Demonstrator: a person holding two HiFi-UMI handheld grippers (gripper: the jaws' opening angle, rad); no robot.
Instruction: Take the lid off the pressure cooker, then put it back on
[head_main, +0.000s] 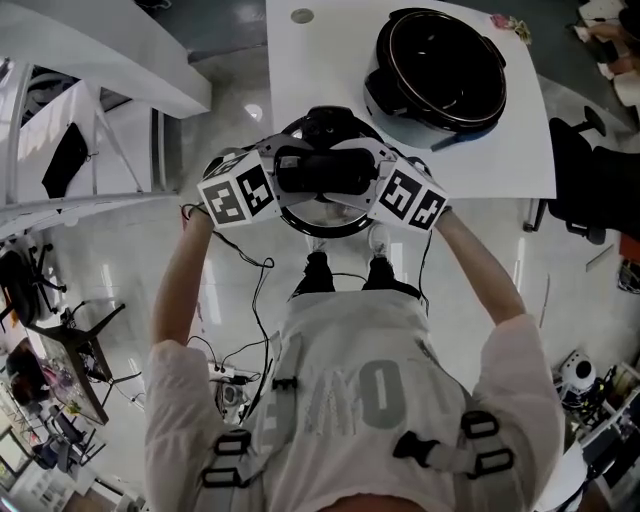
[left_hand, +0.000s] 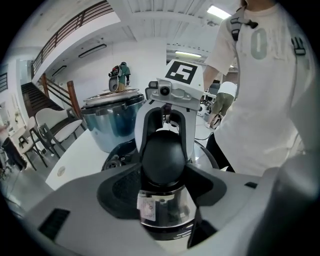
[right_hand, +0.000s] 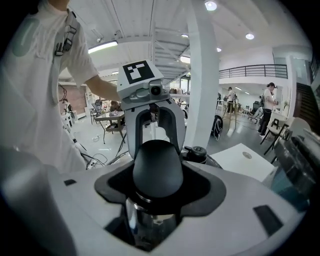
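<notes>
**Head view.** The left gripper (head_main: 283, 172) and the right gripper (head_main: 372, 180), each carrying a marker cube, face one another across the round metal lid (head_main: 322, 228) with its black bar handle (head_main: 320, 172). The lid is held in the air over the pale glossy floor (head_main: 230, 110), just off the near edge of the white table (head_main: 330, 60). It is well apart from the open, black-lined pressure cooker pot (head_main: 440, 70) standing on that table. Only this view shows the pot's open mouth and the lid's full outline.

**Left gripper view.** The left gripper (left_hand: 162, 175) has its jaws drawn in narrow, clamped on one rounded end of the handle (left_hand: 162, 155). The right gripper (left_hand: 172, 92) stands opposite. The pot (left_hand: 112, 122) appears side-on here as a shiny steel wall on the table (left_hand: 75, 160), behind and to the left. The head view does not show this wall.

**Right gripper view.** The right gripper (right_hand: 157, 186) has its jaws likewise closed on the other end of the handle (right_hand: 157, 167). The left gripper (right_hand: 147, 92) stands opposite. A corner of the table (right_hand: 245, 155) shows to the right.
</notes>
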